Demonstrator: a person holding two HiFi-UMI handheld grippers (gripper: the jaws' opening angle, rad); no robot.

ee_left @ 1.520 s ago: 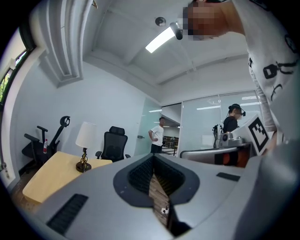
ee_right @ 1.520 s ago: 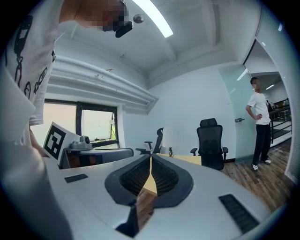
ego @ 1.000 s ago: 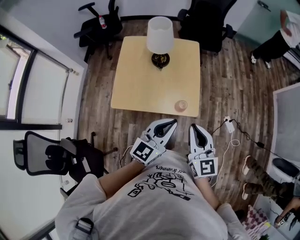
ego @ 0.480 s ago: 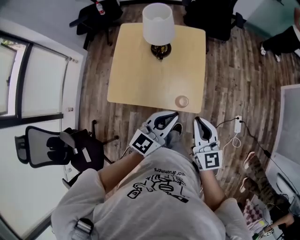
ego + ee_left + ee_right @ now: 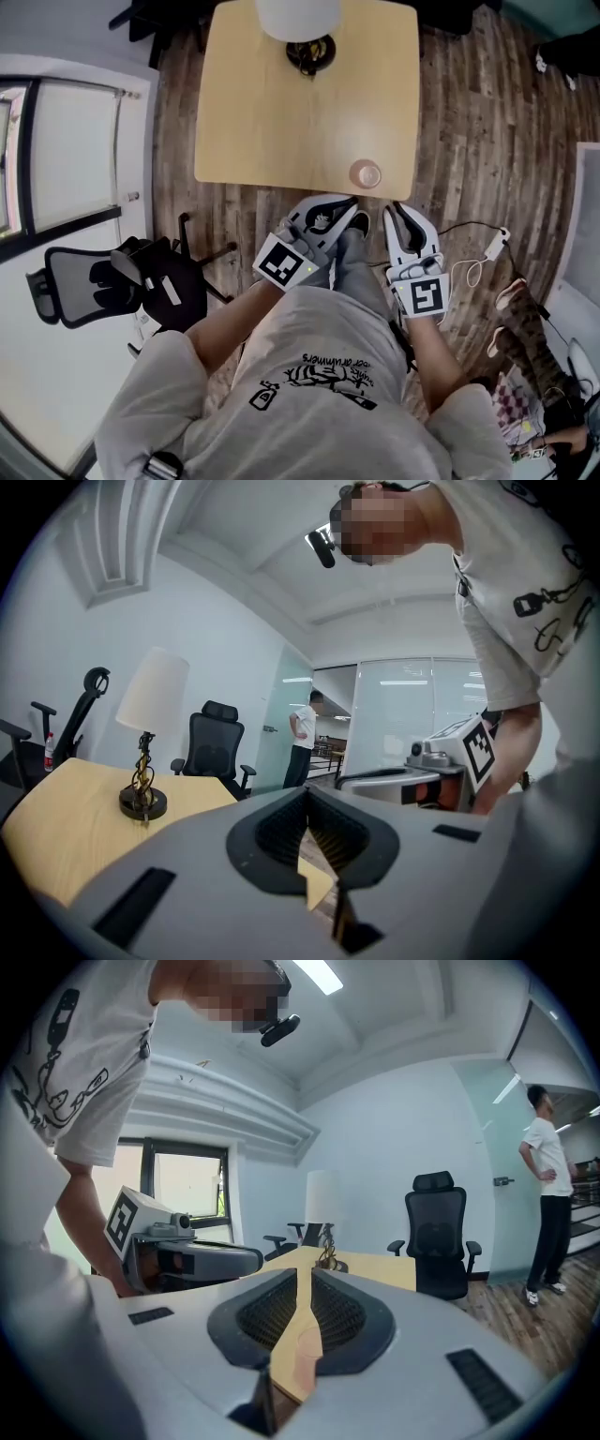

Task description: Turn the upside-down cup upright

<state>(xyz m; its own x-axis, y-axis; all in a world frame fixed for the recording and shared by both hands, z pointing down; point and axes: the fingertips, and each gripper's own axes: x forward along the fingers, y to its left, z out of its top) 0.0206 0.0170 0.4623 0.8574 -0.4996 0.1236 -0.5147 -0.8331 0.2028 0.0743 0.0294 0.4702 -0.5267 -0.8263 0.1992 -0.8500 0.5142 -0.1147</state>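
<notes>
Hard to see: white lamp shade [image 5: 298,13] is cut off by the head view's top edge, only its dark round base [image 5: 309,52] shows whole. The small pale pink cup [image 5: 366,174] is just a ring from above, so I can't tell which end is up. My legs and shirt hide the floor below my grippers. In the right gripper view the cup is only a faint blur through the slit between the jaws.

Versus a second ago: the square light wooden table [image 5: 272,122] sits higher and larger in the head view, and the lamp has slid partly out of frame. The person at top right is nearly out of frame. Both grippers are now closer to the table's near edge. The cup hasn't moved on the table.

Fingers: my left gripper [image 5: 347,202] is closed, jaws meeting, nothing between them. My right gripper [image 5: 395,208] is closed too and empty. Both tips are off the table, just short of its near edge. The cup stands near the table's front right corner, just ahead of the gap between the two tips, untouched.
</notes>
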